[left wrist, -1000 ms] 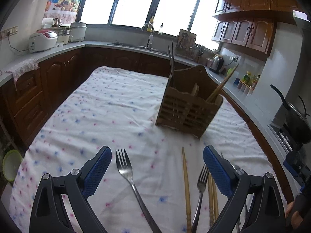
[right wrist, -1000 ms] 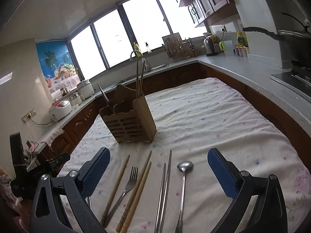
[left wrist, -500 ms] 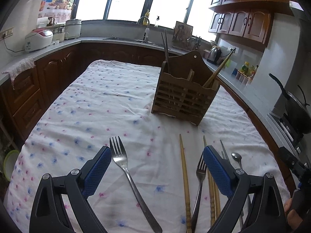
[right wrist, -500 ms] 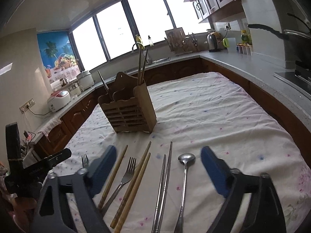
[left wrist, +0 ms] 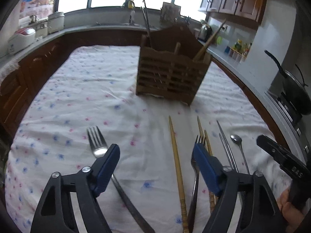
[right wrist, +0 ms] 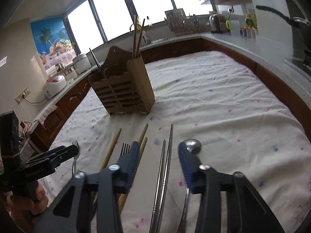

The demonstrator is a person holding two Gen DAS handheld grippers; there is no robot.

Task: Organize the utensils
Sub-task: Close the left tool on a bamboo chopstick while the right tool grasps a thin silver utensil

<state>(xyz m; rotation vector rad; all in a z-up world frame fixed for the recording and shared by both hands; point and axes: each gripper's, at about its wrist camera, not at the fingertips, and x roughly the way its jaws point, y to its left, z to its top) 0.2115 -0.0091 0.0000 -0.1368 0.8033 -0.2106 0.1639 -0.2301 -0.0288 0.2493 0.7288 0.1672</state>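
We were closing the right claw (right wrist: 159, 162) around the steel chopsticks (right wrist: 164, 167), still untouched between its pads, to lift both together.

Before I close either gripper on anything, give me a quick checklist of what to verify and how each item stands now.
1. Metal chopsticks between the right gripper pads: ok, jaws closing, pads not yet touching.
2. Spoon clear of the right pads: not ok, its bowl lies right beside the right-hand pad.
3. Left gripper on one target: cannot tell; jaws closing, a fork handle and a wooden chopstick both lie between the pads.
4. Wooden utensil holder upright: ok.
5. Grippers apart: ok.
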